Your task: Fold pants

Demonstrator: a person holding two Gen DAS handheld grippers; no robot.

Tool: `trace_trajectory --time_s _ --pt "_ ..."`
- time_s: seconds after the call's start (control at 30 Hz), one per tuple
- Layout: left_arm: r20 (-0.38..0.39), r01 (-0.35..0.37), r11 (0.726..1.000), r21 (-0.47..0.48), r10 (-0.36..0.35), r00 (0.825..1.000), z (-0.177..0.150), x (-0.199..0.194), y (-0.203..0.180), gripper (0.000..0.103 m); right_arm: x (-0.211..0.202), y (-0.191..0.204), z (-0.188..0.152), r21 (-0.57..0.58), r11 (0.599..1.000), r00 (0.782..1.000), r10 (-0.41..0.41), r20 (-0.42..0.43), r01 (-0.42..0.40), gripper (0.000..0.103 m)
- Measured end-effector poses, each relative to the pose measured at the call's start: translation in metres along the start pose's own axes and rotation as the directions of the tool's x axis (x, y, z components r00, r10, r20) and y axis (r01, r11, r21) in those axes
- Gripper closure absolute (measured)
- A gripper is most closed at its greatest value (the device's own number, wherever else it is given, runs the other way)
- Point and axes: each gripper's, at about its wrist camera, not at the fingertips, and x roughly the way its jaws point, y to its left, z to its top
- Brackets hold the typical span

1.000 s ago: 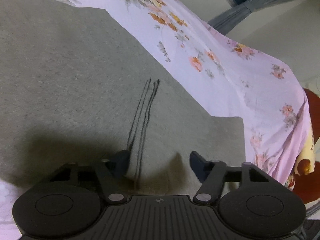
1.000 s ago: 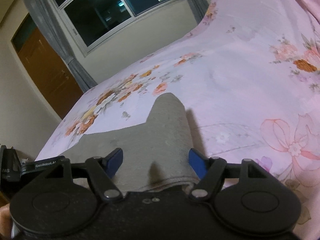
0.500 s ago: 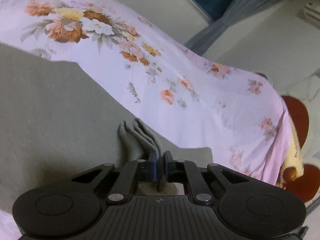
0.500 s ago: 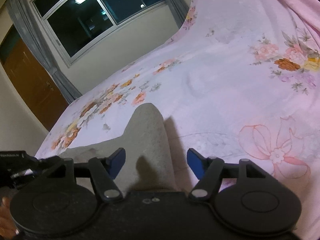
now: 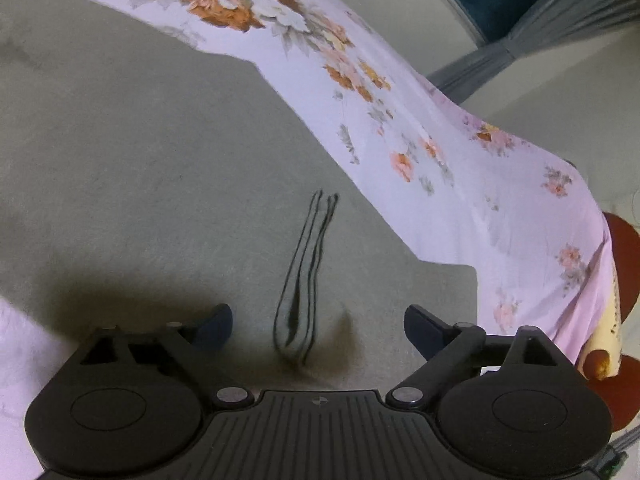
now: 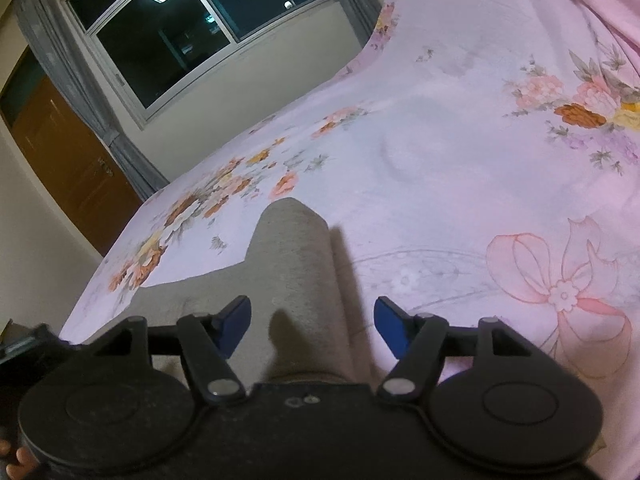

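Half a second ago the left gripper (image 5: pixel 318 322) was pinched shut on a raised fold of the grey pants (image 5: pixel 140 168); its jaws have just been opening and now stand wide apart, nothing between the pads, with the fabric lying below them. That fold has dropped back into a narrow dark-edged crease (image 5: pixel 306 276) running away from the gripper. The pants lie spread flat on the pink floral bedsheet (image 5: pixel 460 168), their far edge running diagonally against the flower print, a squared corner showing toward the right.

In the right wrist view, the right gripper (image 6: pixel 312 326) hovers with its blue-padded jaws spread, not pressing anything. A rounded, folded end of the pants reaches away from it across the bedsheet (image 6: pixel 460 160). Beyond the bed stand a dark window (image 6: pixel 192 28), grey curtains (image 6: pixel 80 80) and a brown door (image 6: pixel 68 164).
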Motion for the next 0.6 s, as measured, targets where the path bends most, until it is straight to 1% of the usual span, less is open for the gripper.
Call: trace_trajectory --time_s 0.03,0.1,0.13,0.17,0.2,0.23,0.27,0.3,0.33,0.37,0.43,0.5,0.6 --pt "-0.017 0.006 1.0 -0.007 -0.006 1.0 -0.002 0.002 0.003 0.012 0.0 0.001 -0.001 0.0 1.0 1.0 0.001 0.0 -0.001 0.034" --pt "-0.024 0.016 1.0 0.003 -0.016 1.0 -0.007 0.007 0.005 0.012 0.001 0.003 -0.002 0.001 1.0 1.0 0.009 -0.004 -0.009 0.034" --pt "-0.031 0.032 0.999 0.002 -0.032 0.999 -0.008 0.01 0.004 0.013 0.0 0.004 -0.003 -0.003 1.0 1.0 0.013 -0.003 -0.013 0.034" --pt "-0.04 0.045 0.999 -0.006 -0.045 0.998 -0.01 0.014 0.004 0.026 -0.001 0.005 -0.003 -0.007 1.0 1.0 0.015 -0.001 -0.015 0.034" --pt "-0.05 0.053 0.998 -0.015 -0.054 0.997 -0.011 0.02 0.002 0.036 -0.001 0.005 -0.003 -0.012 1.0 1.0 0.015 0.002 -0.015 0.034" --pt "-0.067 0.063 0.997 -0.032 -0.065 0.996 -0.012 0.027 0.003 0.052 -0.003 0.005 -0.003 -0.015 1.0 1.0 0.014 0.005 -0.014 0.034" --pt "-0.072 0.069 0.996 -0.054 -0.072 0.995 -0.015 0.034 0.004 0.063 -0.003 0.005 -0.003 -0.015 1.0 1.0 0.013 0.006 -0.013 0.034" --pt "-0.066 0.073 0.995 -0.069 -0.078 0.995 -0.017 0.039 0.004 0.067 -0.003 0.004 -0.003 -0.014 1.0 1.0 0.011 0.005 -0.011 0.034" --pt "-0.061 0.081 0.993 -0.082 -0.086 0.994 -0.019 0.044 0.005 0.079 -0.003 0.003 -0.003 -0.012 1.0 1.0 0.007 0.005 -0.007 0.034" --pt "-0.055 0.082 0.993 -0.089 -0.087 0.995 -0.02 0.048 0.004 0.082 -0.004 0.002 -0.003 -0.009 1.0 1.0 0.004 0.004 -0.004 0.034" --pt "-0.023 0.075 0.995 -0.06 -0.077 0.997 -0.019 0.046 -0.005 0.084 -0.005 0.002 -0.003 -0.013 1.0 1.0 -0.007 0.007 0.007 0.034" --pt "0.035 0.098 0.995 -0.003 -0.098 0.995 -0.012 0.03 -0.018 0.085 -0.007 0.001 0.001 -0.026 0.999 0.999 -0.022 0.025 0.023 0.034" --pt "0.123 0.134 0.988 0.074 -0.142 0.982 0.01 -0.001 -0.035 0.086 -0.006 0.004 0.01 -0.039 0.998 0.998 -0.037 0.041 0.038 0.038"
